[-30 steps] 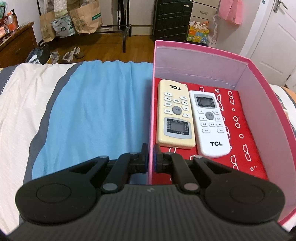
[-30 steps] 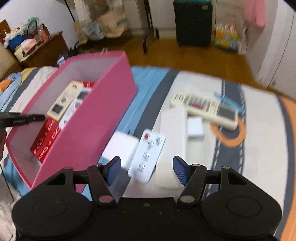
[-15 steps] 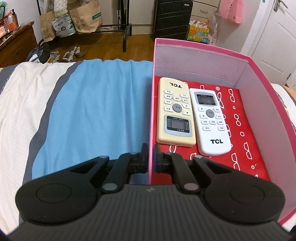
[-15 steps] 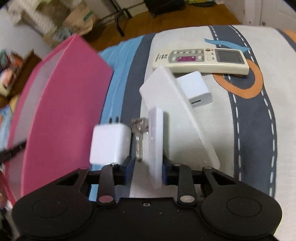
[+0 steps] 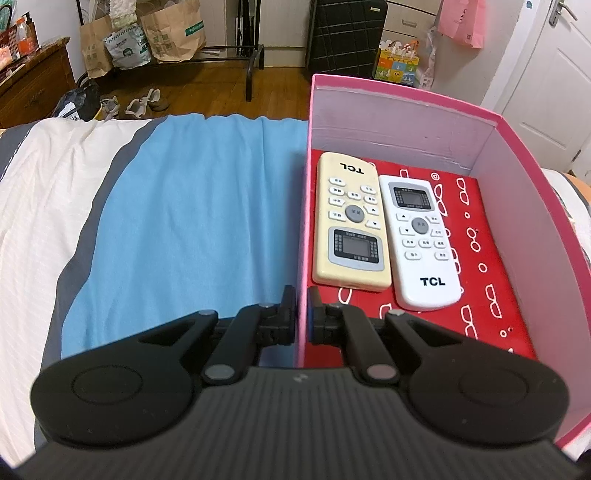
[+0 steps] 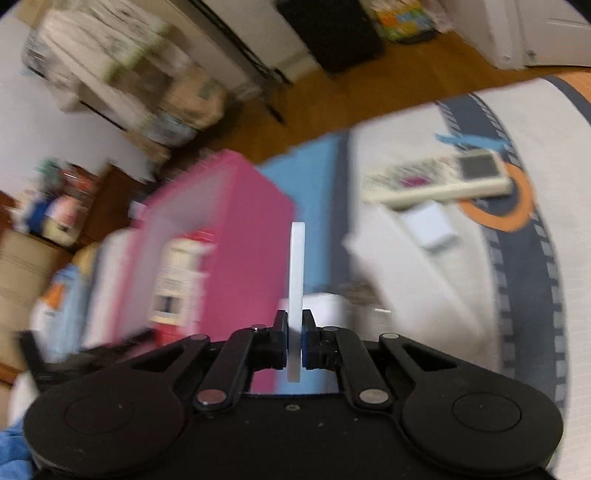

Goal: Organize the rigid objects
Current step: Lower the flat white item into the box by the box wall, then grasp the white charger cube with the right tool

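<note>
My left gripper [image 5: 302, 295] is shut on the near left wall of the pink box [image 5: 406, 114], which stands on the bed. Inside the box lie a cream TCL remote [image 5: 349, 221] and a white TCL remote [image 5: 421, 240], side by side on its red floor. My right gripper [image 6: 294, 321] is shut on a thin small white remote [image 6: 296, 273], held edge-on and lifted off the bed, right of the pink box [image 6: 243, 236]. On the bed beyond lie a long cream remote [image 6: 439, 181], a small white charger [image 6: 430, 225] and a white flat box [image 6: 410, 280]. This view is blurred.
A blue blanket [image 5: 192, 214] covers the bed left of the box. Another white charger [image 6: 325, 308] lies just past my right fingertips. Beyond the bed are a wooden floor with paper bags [image 5: 173, 33], a dark suitcase [image 5: 347, 33] and a white door [image 5: 546, 55].
My right gripper closed on the small white remote, turned it on edge and lifted it off the bed, swinging toward the pink box. The left gripper and the box stayed still.
</note>
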`<action>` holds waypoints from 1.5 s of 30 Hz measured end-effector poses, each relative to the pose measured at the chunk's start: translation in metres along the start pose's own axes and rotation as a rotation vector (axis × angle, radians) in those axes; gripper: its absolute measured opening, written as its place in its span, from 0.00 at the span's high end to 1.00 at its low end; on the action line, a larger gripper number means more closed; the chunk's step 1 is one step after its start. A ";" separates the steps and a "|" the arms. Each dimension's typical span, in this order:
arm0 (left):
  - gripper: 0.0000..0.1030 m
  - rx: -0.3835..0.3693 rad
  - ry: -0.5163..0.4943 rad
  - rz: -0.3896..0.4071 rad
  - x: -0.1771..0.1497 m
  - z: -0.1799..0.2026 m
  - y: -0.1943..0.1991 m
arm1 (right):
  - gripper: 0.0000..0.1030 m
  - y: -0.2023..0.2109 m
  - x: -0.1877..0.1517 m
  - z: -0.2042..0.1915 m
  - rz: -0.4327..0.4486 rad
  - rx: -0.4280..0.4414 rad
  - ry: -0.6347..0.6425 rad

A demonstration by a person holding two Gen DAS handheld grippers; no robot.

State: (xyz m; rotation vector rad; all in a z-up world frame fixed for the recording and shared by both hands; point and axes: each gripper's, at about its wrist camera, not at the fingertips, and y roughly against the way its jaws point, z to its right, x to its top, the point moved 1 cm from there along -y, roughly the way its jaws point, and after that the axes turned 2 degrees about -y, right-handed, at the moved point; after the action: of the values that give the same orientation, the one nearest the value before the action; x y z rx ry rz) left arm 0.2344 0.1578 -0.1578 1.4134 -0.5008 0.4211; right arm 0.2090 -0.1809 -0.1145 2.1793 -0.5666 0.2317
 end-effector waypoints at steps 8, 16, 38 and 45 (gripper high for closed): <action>0.95 -0.007 -0.005 0.001 0.000 -0.001 0.001 | 0.91 -0.040 -0.039 -0.096 -0.141 0.216 0.133; 0.96 -0.029 0.018 0.001 0.000 -0.007 0.001 | 0.88 -0.152 -0.070 -0.132 -0.348 0.108 0.113; 0.97 -0.013 0.030 -0.011 0.002 -0.008 -0.001 | 0.49 -0.009 -0.012 -0.059 -0.056 -0.230 0.535; 0.97 -0.001 0.019 -0.013 0.001 -0.006 -0.001 | 0.45 -0.048 -0.029 -0.006 -0.141 -0.272 0.582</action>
State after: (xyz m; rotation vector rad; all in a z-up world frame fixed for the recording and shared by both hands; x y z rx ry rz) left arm 0.2363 0.1639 -0.1584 1.4098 -0.4760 0.4237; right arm 0.2067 -0.1419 -0.1544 1.7631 -0.1045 0.6447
